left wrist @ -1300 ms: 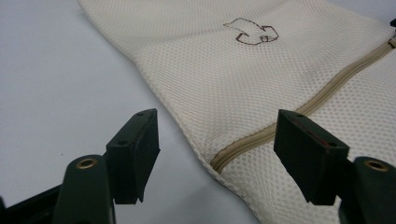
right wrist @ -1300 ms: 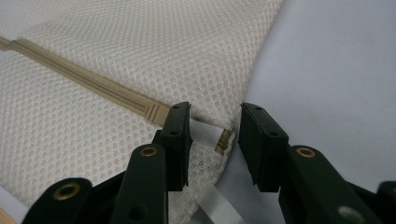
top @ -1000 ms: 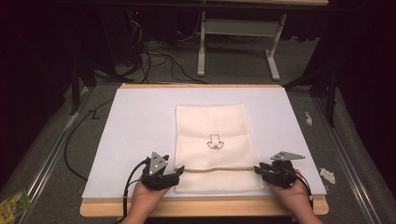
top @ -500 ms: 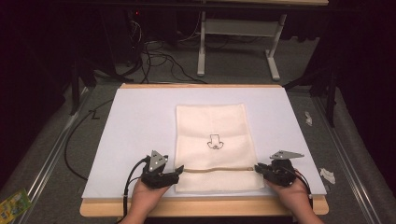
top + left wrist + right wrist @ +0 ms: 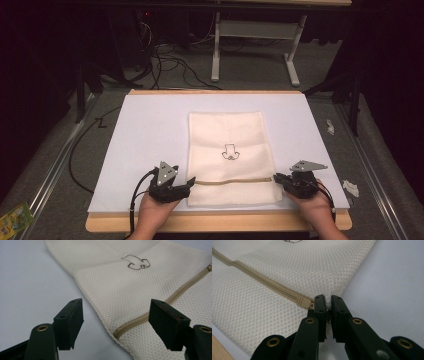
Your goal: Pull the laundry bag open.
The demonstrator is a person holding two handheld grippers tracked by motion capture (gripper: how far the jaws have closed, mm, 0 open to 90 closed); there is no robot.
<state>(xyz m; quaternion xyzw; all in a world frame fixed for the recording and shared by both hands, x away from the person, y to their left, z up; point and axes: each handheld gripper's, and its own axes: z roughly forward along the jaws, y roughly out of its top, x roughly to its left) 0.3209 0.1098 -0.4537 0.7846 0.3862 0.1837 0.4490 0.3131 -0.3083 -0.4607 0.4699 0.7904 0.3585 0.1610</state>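
Left tool (image 5: pixel 116 322) has released bag (image 5: pixel 230 135)

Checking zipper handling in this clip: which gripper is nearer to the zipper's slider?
Right. The right gripper is shut on the mesh bag edge right beside the slider. The left gripper is open at the zipper's far end, straddling the bag's edge.

Left gripper (image 5: pixel 116 322) fingers (image 5: pixel 71 320) now spread apart, off mesh bag (image 5: pixel 230 150) edge; previously closed at zipper (image 5: pixel 232 181) end.
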